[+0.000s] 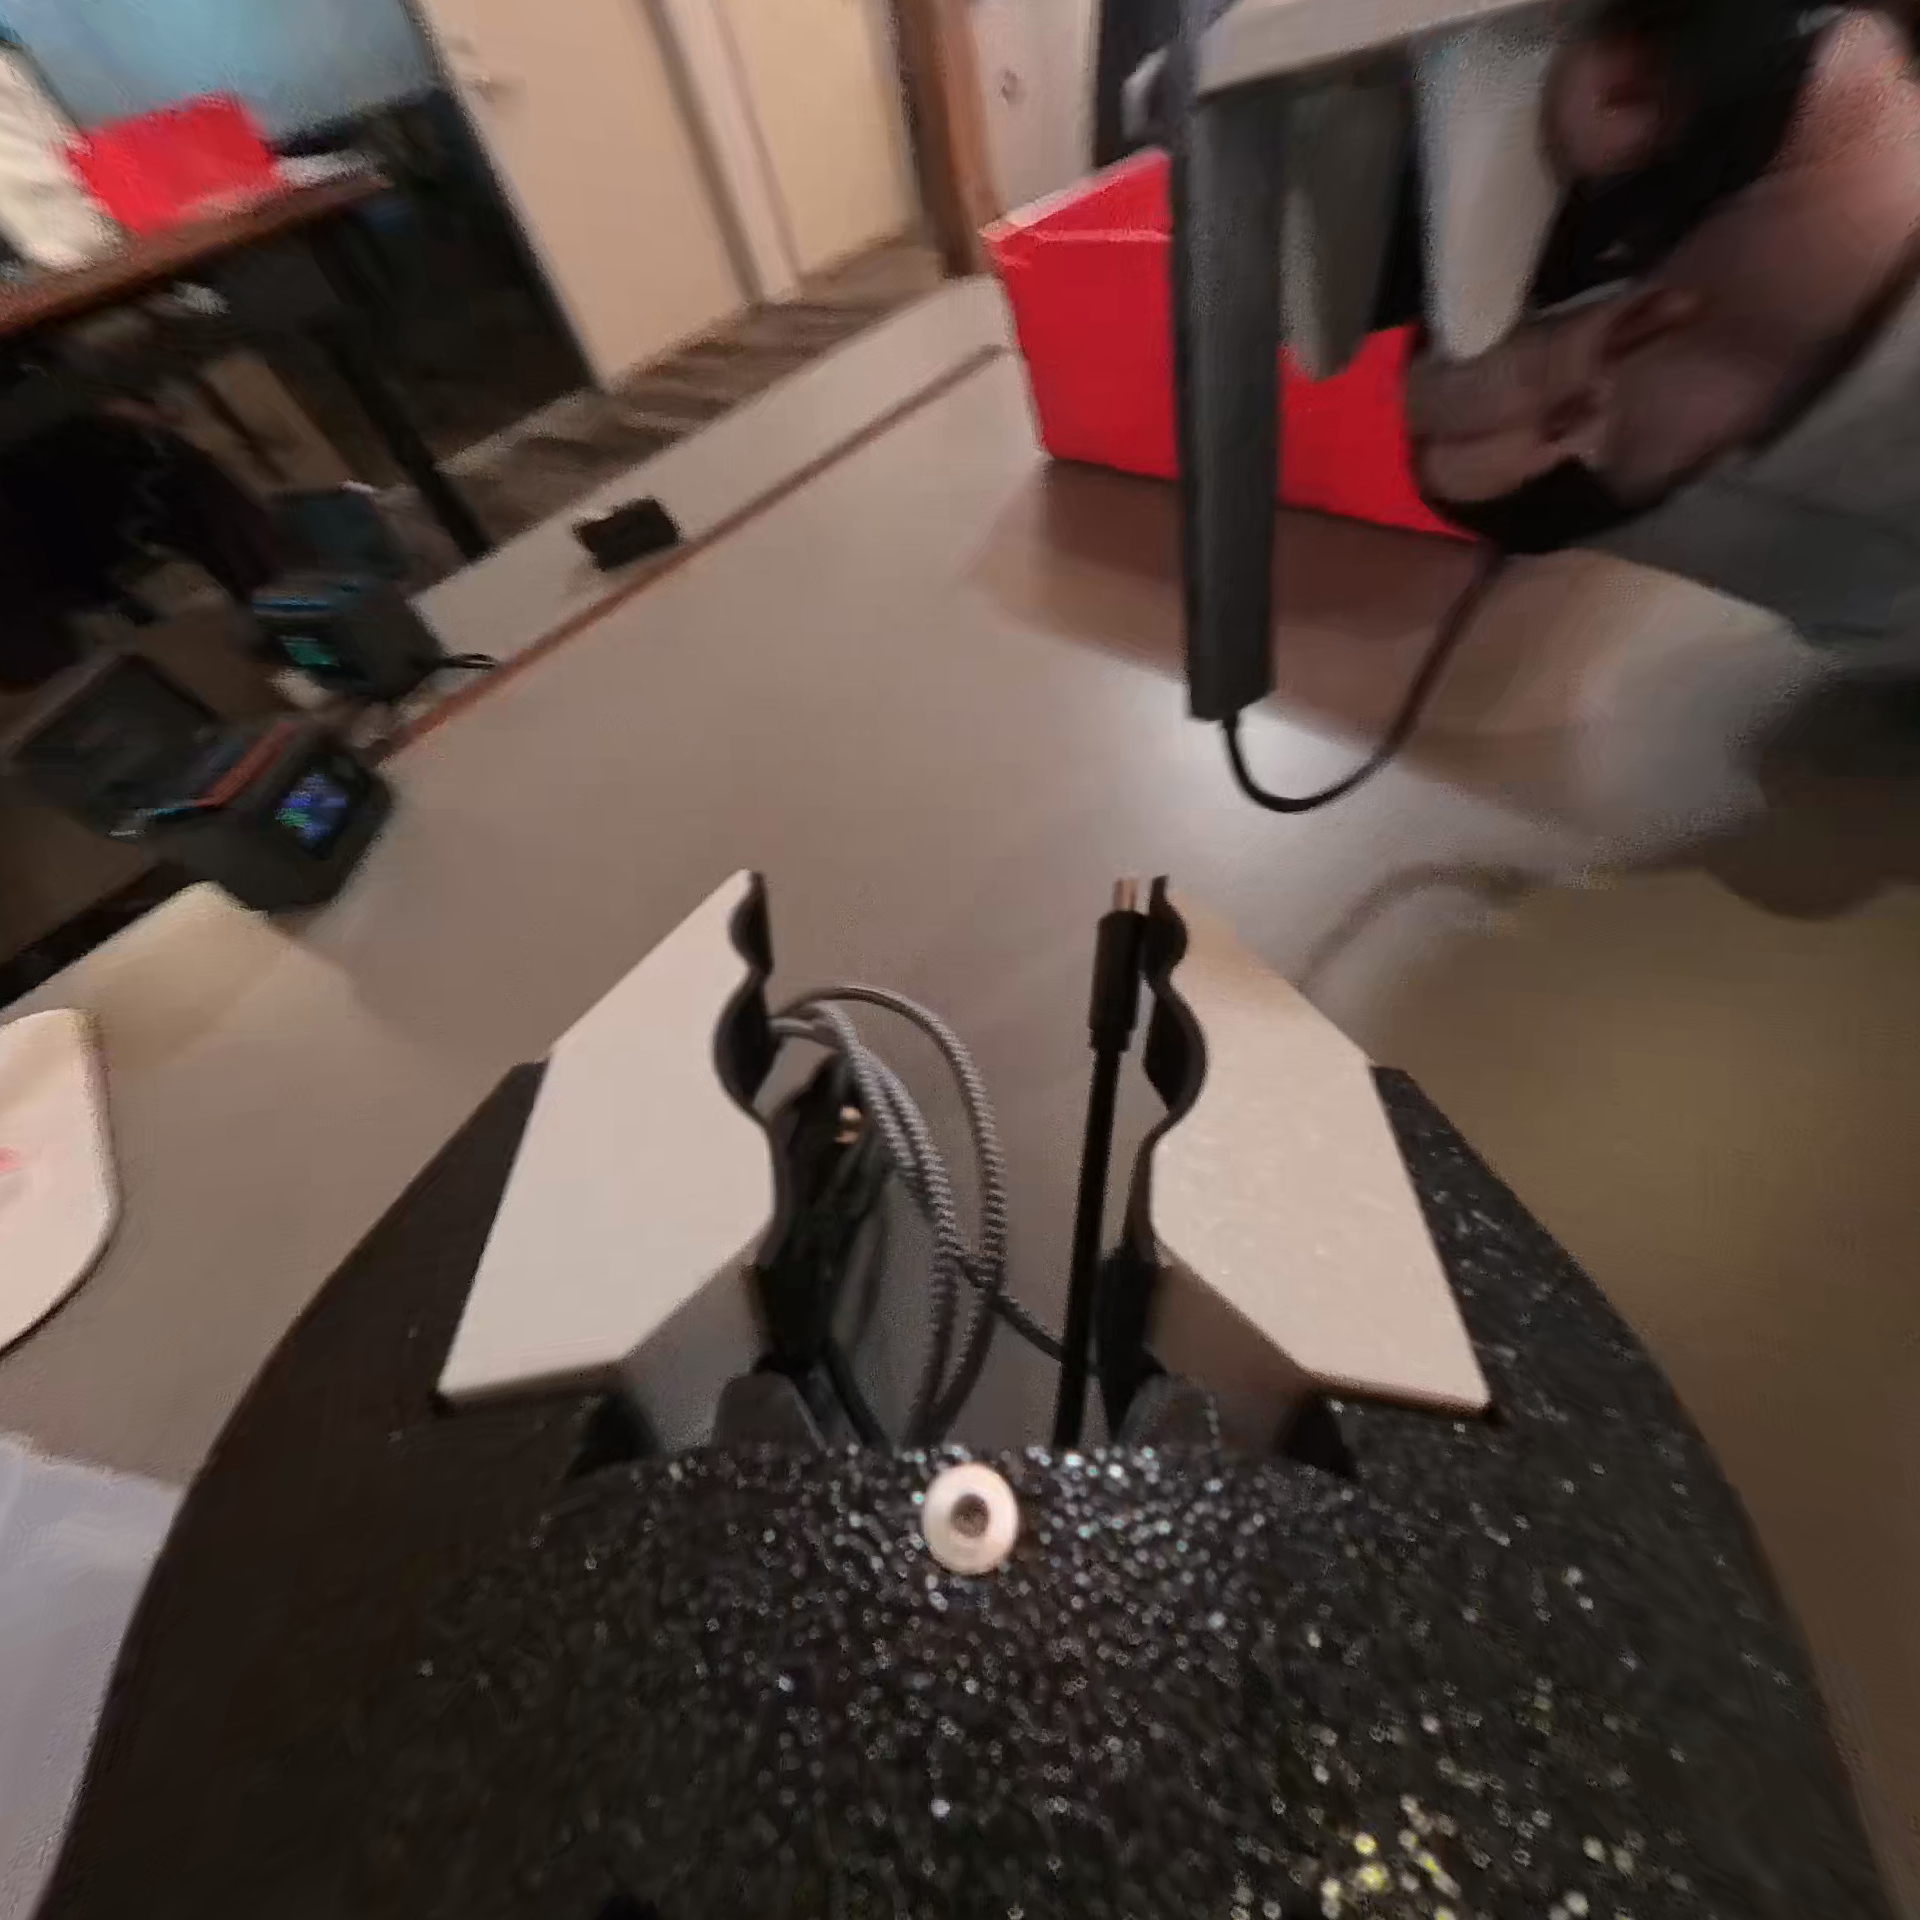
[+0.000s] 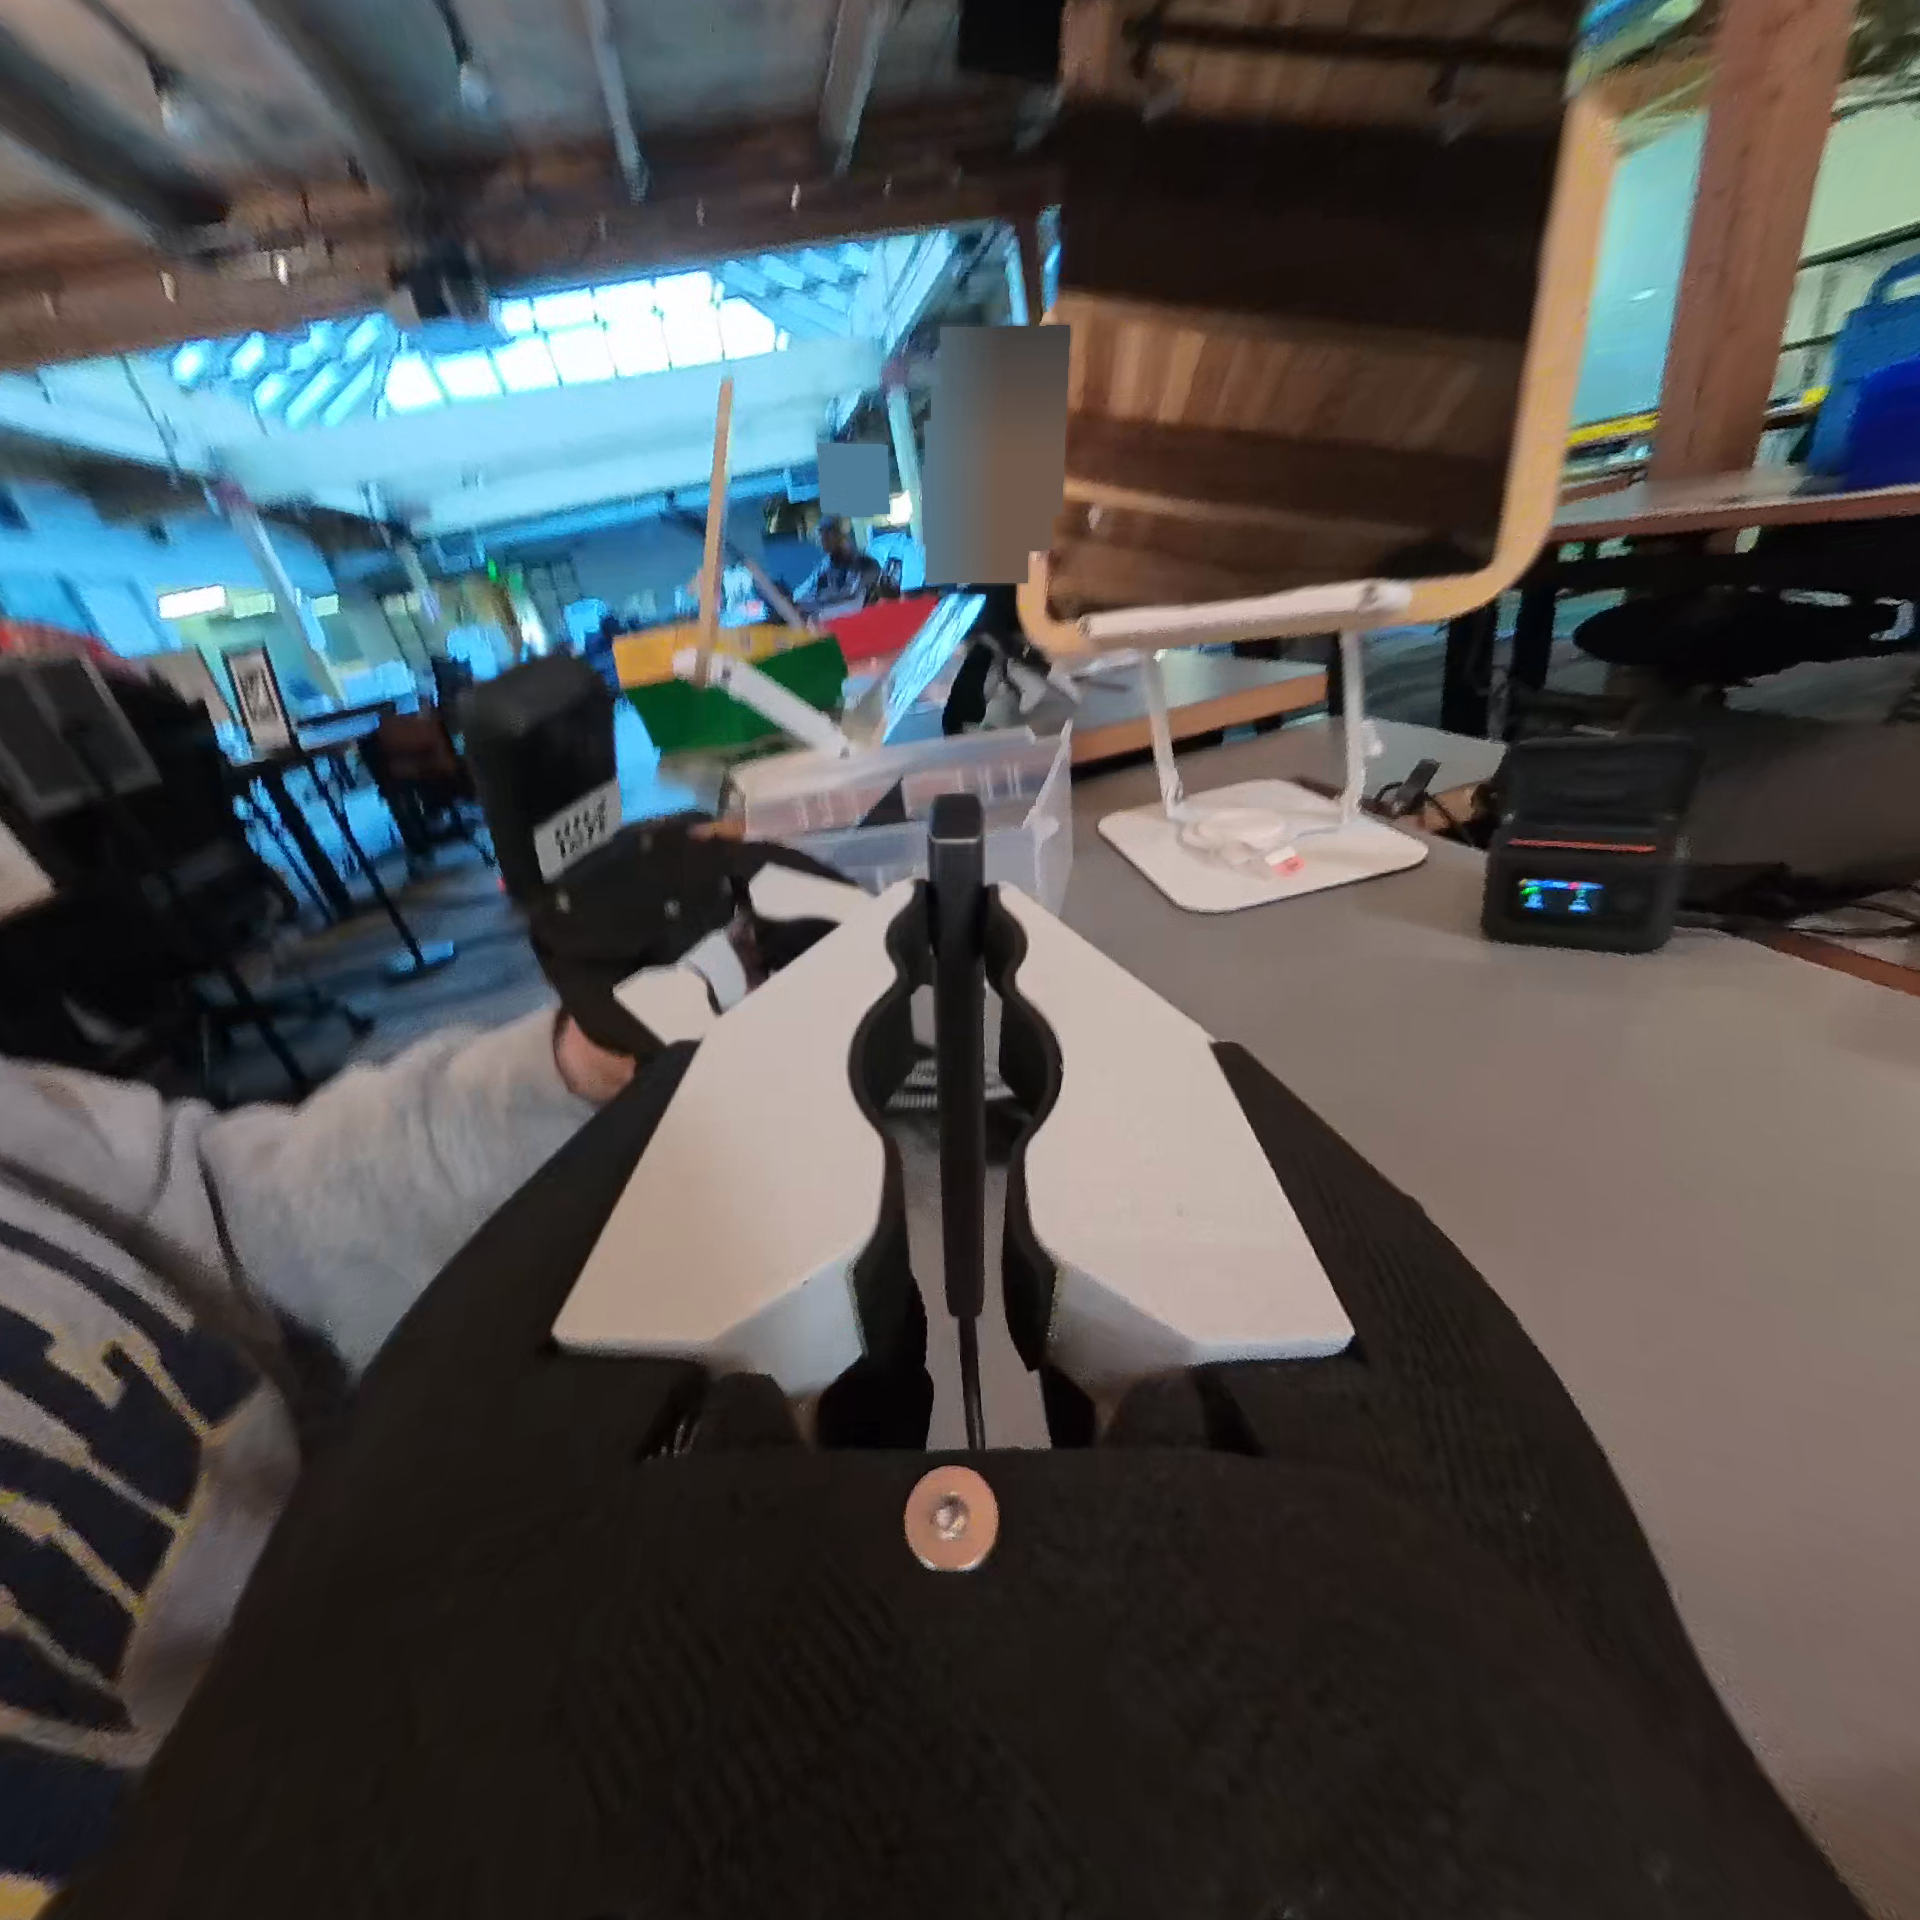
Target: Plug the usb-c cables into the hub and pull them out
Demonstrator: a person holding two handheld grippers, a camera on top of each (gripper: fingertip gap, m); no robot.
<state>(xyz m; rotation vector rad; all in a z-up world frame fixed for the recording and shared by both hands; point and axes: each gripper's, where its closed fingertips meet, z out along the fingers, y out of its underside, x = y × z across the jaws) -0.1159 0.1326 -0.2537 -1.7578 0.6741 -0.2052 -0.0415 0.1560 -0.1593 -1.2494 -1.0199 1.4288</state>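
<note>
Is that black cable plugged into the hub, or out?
Out. In the left wrist view the black cable's plug lies against one finger of the open left hand-held gripper, metal tip bare. The right hand-held gripper clamps the hub apart.

Two grippers (image 1: 951, 904) (image 2: 954, 894) were in use, with one dark hub (image 2: 956, 997). Three cables showed: one black USB-C cable (image 1: 1112, 987), one braided cable (image 1: 935, 1122), and one hub lead (image 1: 1351, 758). One red box (image 1: 1122, 343) sat at one o'clock.

Black hand-held gripper (image 2: 951, 904), white fingers (image 2: 769, 1132)
</note>
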